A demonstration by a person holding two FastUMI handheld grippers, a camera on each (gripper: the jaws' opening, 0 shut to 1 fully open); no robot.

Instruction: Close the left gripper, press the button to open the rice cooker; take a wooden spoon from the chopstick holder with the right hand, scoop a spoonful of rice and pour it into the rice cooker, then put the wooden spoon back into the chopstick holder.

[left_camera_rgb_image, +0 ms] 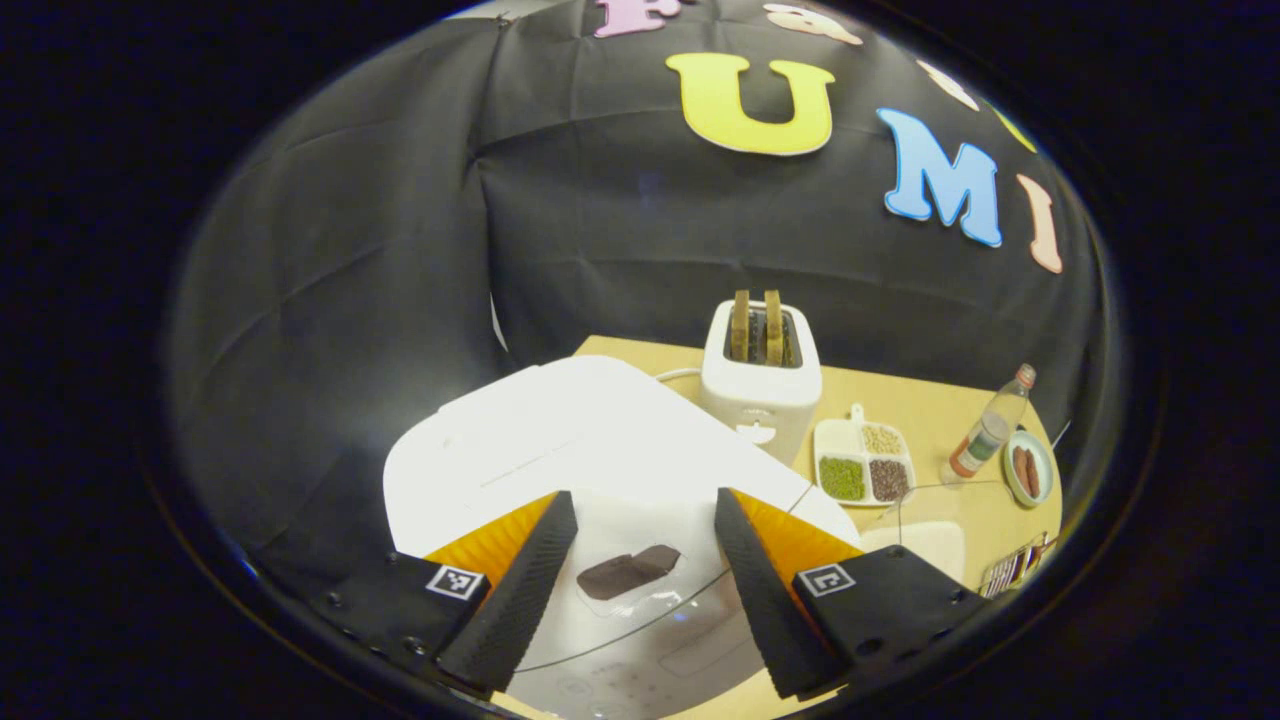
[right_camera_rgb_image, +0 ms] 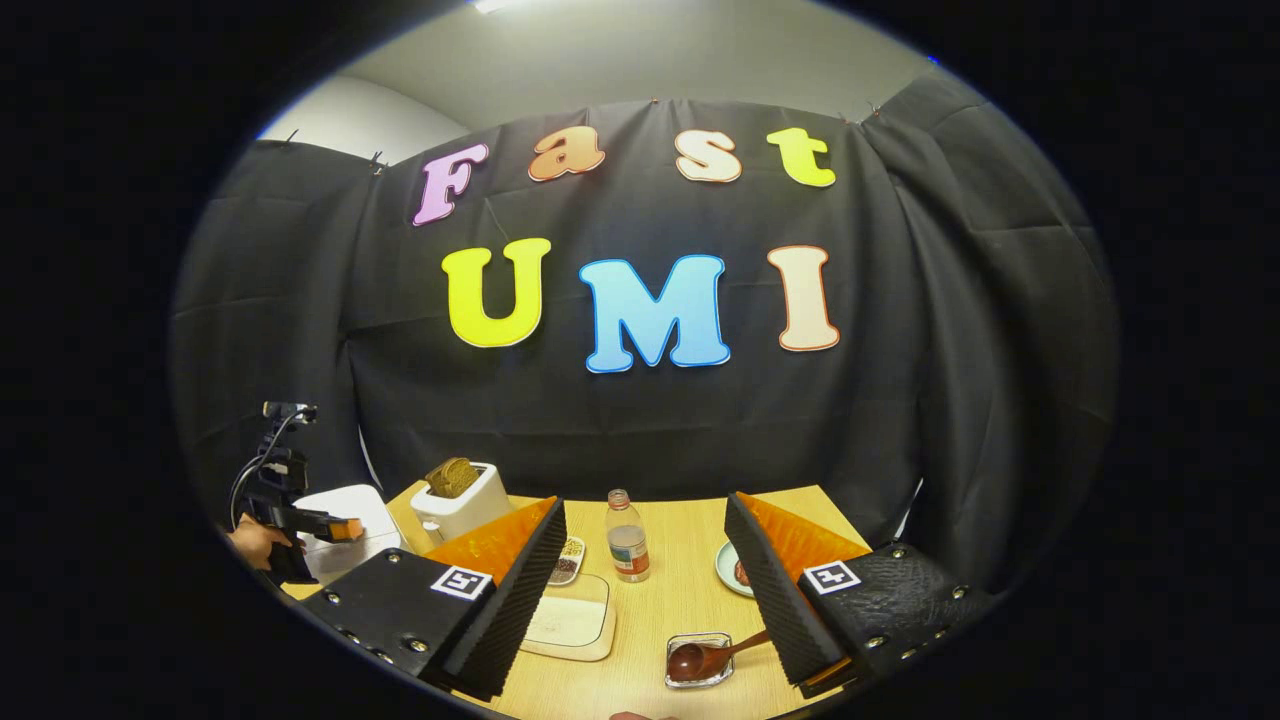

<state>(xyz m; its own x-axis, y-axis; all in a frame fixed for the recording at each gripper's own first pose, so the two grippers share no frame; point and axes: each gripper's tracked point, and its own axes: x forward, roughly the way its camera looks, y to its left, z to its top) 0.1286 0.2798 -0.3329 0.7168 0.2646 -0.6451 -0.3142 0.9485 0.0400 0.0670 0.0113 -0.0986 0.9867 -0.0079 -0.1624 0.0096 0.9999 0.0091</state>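
toaster (left_camera_rgb_image: 760, 385) close behind rice cooker (left_camera_rgb_image: 560, 450), bottle (right_camera_rgb_image: 627, 540) mid-table, open tabletop (right_camera_rgb_image: 680, 600) around

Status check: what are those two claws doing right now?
Both grippers open, left gripper above closed rice cooker. Right gripper empty over table. Wooden spoon untouched.

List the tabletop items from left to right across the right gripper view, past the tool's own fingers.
Rice cooker → toaster → lidded rice container → bottle → glass holder with the wooden spoon → small plate.
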